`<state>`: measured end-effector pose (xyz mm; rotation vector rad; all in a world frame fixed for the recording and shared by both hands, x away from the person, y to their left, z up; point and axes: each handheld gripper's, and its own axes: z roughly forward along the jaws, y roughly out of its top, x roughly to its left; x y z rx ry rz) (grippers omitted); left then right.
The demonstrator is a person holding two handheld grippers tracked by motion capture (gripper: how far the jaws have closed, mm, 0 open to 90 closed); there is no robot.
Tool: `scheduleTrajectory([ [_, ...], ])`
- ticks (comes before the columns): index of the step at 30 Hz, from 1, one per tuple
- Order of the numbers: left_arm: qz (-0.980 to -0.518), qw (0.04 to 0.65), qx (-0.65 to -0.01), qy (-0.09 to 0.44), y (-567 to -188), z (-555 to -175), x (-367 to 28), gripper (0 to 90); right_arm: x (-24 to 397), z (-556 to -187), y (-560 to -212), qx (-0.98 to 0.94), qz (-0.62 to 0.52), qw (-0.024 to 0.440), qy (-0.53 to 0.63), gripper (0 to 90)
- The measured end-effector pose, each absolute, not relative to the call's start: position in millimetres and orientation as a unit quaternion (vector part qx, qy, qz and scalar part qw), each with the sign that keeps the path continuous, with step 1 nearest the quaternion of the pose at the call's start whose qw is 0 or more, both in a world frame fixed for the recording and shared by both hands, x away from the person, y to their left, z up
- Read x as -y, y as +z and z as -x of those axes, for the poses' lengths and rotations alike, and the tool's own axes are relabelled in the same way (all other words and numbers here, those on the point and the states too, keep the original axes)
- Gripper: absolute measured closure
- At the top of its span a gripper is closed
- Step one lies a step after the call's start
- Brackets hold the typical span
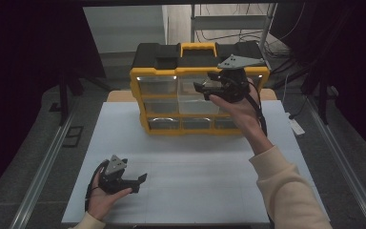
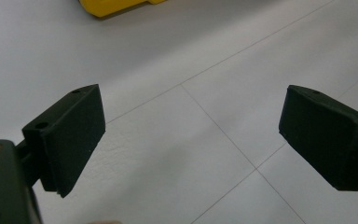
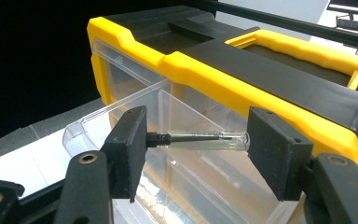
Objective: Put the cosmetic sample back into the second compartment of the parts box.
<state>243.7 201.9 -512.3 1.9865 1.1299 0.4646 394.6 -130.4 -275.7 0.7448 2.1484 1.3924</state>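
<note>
A white rectangular counter [image 1: 195,181], crossed by thin seam lines, is lying under everything, sitting on a tan wooden board [image 1: 119,96] that is peeking out at its far left corner. Grey metal rails [image 1: 43,162] are running along the grey floor on both sides. Behind, a pale metal shelf frame [image 1: 228,21] is standing with dark cables [image 1: 276,52] hanging around it, and a white power strip [image 1: 295,125] is lying on the floor to the right.
</note>
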Motion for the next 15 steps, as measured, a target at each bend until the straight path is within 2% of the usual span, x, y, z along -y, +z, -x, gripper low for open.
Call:
scheduleTrajectory([
  [5,-0.783,0.393,-0.446,0.183,-512.4,-243.5,-201.8,7.8,129.5,-393.7,-276.2,-0.785,-0.268,0.233,0.508,27.0],
  [15,-0.782,0.395,-0.446,0.184,-511.8,-242.8,-202.3,7.7,141.8,-381.6,-273.4,-0.776,-0.262,0.223,0.529,24.0],
])
